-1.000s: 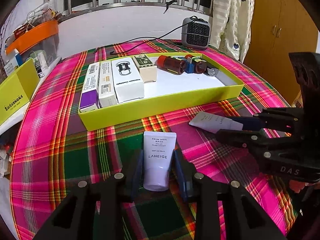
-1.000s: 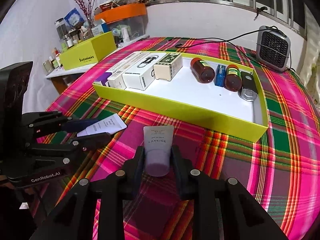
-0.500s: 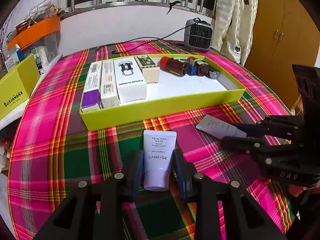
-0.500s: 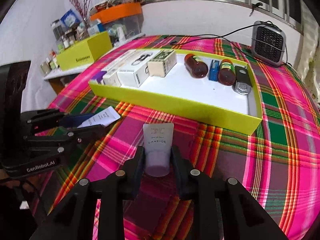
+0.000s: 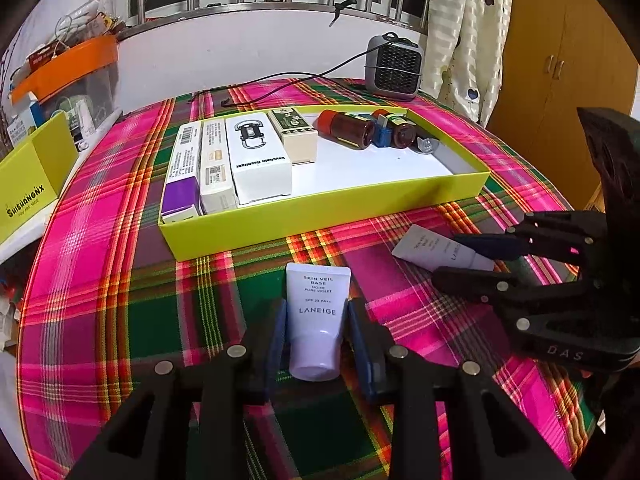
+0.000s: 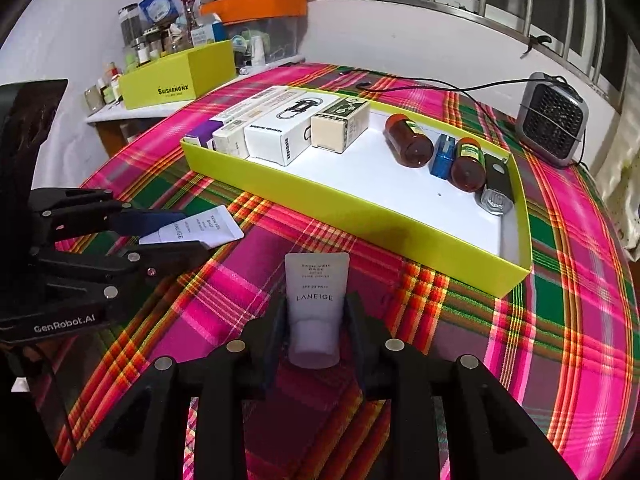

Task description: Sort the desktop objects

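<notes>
Two white Laneige tubes lie on the plaid cloth in front of a yellow-green tray (image 5: 320, 216) (image 6: 360, 220). One tube (image 5: 318, 300) (image 6: 212, 224) lies cap-first between the jaws of my left gripper (image 5: 318, 308) (image 6: 196, 230). Those jaws are opening and thin gaps show beside the tube. The other tube (image 6: 317, 280) (image 5: 424, 246) lies between the jaws of my right gripper (image 6: 317, 300) (image 5: 446, 256). These jaws are opening too, with the pad tips still against the tube's sides.
The tray holds several boxes at its left, and two brown bottles (image 6: 408, 146), a blue item and a black-silver item at its right; its middle is bare white. A grey heater (image 5: 394, 68) with a cable stands behind. A yellow box (image 6: 176, 76) and clutter fill a side shelf.
Both pairs of jaws stand slightly wider around their tubes than a second ago. The tubes and both hands have stayed in place.
</notes>
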Tool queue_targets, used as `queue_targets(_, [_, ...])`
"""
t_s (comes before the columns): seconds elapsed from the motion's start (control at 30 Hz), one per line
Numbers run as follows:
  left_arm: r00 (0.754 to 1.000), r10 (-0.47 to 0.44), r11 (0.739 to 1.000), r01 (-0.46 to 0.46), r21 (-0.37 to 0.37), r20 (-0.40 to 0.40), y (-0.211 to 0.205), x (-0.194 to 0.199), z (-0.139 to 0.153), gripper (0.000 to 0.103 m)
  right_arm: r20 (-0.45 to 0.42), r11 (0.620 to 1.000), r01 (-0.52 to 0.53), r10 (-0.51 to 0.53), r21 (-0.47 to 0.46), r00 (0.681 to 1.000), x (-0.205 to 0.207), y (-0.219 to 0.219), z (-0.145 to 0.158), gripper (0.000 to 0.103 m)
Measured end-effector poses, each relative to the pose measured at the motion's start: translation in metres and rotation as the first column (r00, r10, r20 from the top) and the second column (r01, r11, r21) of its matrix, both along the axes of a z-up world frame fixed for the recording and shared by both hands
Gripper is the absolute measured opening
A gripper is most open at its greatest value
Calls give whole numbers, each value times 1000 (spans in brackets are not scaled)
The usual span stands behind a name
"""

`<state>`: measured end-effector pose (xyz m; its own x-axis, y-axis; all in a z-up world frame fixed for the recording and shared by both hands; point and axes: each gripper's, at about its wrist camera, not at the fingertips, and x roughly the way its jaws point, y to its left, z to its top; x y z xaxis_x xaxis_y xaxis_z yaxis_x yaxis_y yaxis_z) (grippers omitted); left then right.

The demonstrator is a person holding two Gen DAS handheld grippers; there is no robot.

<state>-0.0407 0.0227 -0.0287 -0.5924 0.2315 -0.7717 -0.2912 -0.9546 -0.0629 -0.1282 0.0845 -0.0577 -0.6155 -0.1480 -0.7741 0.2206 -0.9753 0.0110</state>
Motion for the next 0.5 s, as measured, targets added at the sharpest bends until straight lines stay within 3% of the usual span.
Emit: queue_targets(0.5, [1000,-3,1000,2,-31,-12,2,3,-1,30,2,1000,11,-11,-29,1000,-1,3,-1,30])
